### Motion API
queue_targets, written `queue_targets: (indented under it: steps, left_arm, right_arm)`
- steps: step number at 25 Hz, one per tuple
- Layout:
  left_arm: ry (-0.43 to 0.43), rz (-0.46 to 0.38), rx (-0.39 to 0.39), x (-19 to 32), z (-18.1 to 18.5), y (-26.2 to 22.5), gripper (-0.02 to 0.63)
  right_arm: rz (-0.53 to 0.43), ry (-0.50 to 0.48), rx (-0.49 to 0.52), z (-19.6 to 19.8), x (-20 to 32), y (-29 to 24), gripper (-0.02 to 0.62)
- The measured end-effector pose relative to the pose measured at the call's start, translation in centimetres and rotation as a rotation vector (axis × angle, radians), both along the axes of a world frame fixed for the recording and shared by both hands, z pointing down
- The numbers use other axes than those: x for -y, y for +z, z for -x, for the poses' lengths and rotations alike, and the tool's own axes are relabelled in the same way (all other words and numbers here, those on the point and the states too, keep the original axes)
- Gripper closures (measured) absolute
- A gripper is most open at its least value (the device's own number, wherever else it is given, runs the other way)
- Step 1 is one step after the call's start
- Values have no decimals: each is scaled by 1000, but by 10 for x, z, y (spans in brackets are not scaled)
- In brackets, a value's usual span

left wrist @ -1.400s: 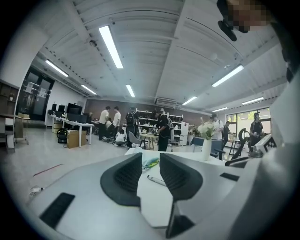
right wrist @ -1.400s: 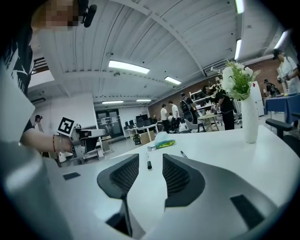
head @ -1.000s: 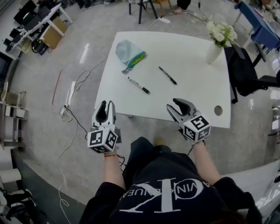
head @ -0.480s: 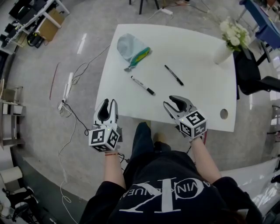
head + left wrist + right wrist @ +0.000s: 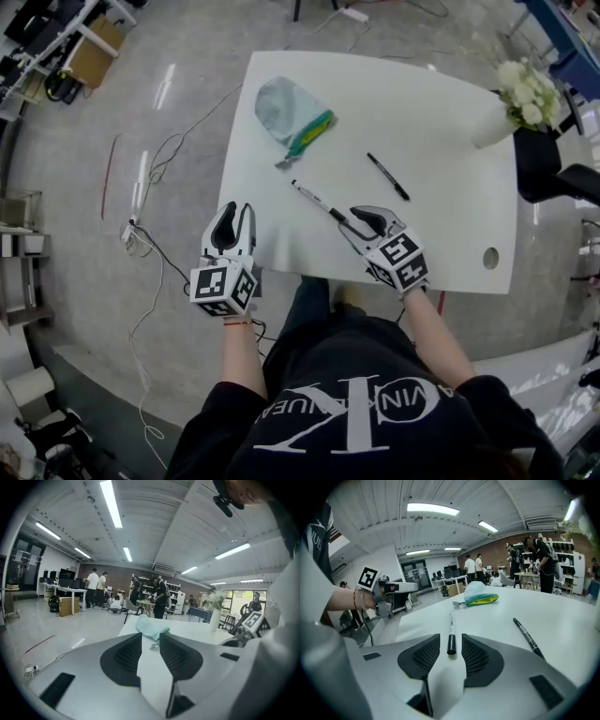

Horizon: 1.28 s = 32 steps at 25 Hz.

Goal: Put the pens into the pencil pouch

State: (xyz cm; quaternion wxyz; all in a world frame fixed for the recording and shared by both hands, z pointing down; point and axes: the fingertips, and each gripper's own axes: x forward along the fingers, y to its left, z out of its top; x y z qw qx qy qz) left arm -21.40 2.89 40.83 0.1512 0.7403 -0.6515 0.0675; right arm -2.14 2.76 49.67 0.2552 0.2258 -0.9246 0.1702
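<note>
On the white table (image 5: 441, 234) lie a pale blue pencil pouch (image 5: 289, 111) with a green-yellow edge, a white pen with a black cap (image 5: 314, 198) and a black pen (image 5: 387, 176). My right gripper (image 5: 356, 217) is open low over the table. The white pen's capped end (image 5: 451, 645) lies between its jaws, and the pads stand clear of it. The black pen (image 5: 527, 637) lies to its right and the pouch (image 5: 480, 595) farther ahead. My left gripper (image 5: 234, 211) is open and empty at the table's near left corner, pointing toward the pouch (image 5: 151, 626).
A white vase of flowers (image 5: 497, 117) stands at the table's far right corner. A round cable hole (image 5: 490, 258) is near the front right. Cables (image 5: 155, 187) trail on the floor at left, with a dark chair (image 5: 553, 173) at right. People stand far off.
Both grippers have moved forward to the table. The right one has dropped to the white pen, whose capped end now lies between its jaws. The left one has reached the table's corner.
</note>
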Motion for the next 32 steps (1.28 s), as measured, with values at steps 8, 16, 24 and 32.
queue_targets:
  steps: [8, 16, 24, 32]
  left_arm:
    - [45, -5, -8, 50, 23, -3, 505]
    - [133, 45, -19, 91, 26, 13, 492]
    - [311, 84, 50, 125, -18, 33, 460]
    - [441, 145, 251, 161, -64, 53, 430]
  right_arm:
    - [41, -49, -150, 26, 13, 25, 453]
    - [15, -56, -244, 28, 16, 36, 513]
    - [16, 87, -149, 19, 41, 12, 515]
    - [21, 174, -63, -7, 72, -4, 517]
